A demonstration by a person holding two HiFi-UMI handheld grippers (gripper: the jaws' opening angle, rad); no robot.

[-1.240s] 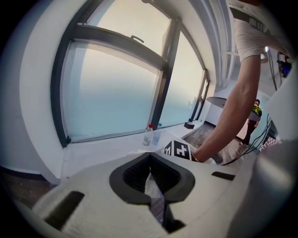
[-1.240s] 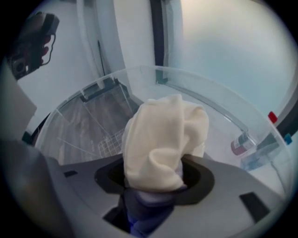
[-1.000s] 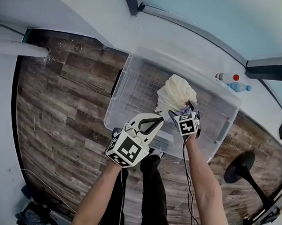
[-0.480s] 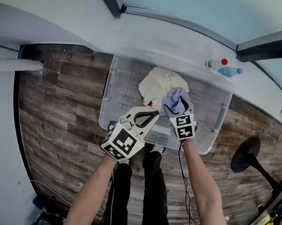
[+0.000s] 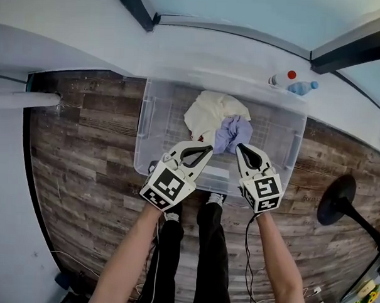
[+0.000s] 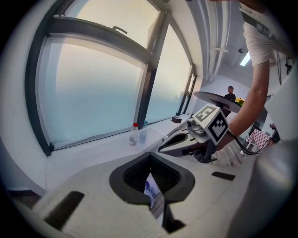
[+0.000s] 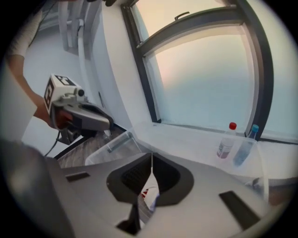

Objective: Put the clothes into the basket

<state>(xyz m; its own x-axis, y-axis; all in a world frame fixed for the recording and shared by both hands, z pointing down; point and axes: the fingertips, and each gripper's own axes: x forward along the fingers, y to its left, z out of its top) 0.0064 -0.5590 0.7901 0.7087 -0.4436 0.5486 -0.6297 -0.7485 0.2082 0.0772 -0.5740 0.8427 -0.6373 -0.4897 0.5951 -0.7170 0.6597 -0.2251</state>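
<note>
A clear plastic basket (image 5: 143,124) stands on the wood floor under the window. Inside it lie a cream cloth (image 5: 207,111) and, touching its right side, a purple cloth (image 5: 232,132). My left gripper (image 5: 208,148) hovers over the basket's near rim, shut, with nothing in it. My right gripper (image 5: 239,147) is beside it, just above the purple cloth's near edge, also shut and empty. In the left gripper view the jaws (image 6: 150,158) meet at their tips, and so do the jaws (image 7: 152,155) in the right gripper view.
Two bottles (image 5: 281,78) (image 5: 303,87) stand on the white sill behind the basket. A black round stand base (image 5: 339,201) is on the floor at right. A white pipe (image 5: 22,99) runs in from the left. The person's legs (image 5: 210,255) are below the grippers.
The cream cloth has dropped into the basket and the purple cloth was let go beside it. My right gripper has drawn back toward the near rim and shut.
</note>
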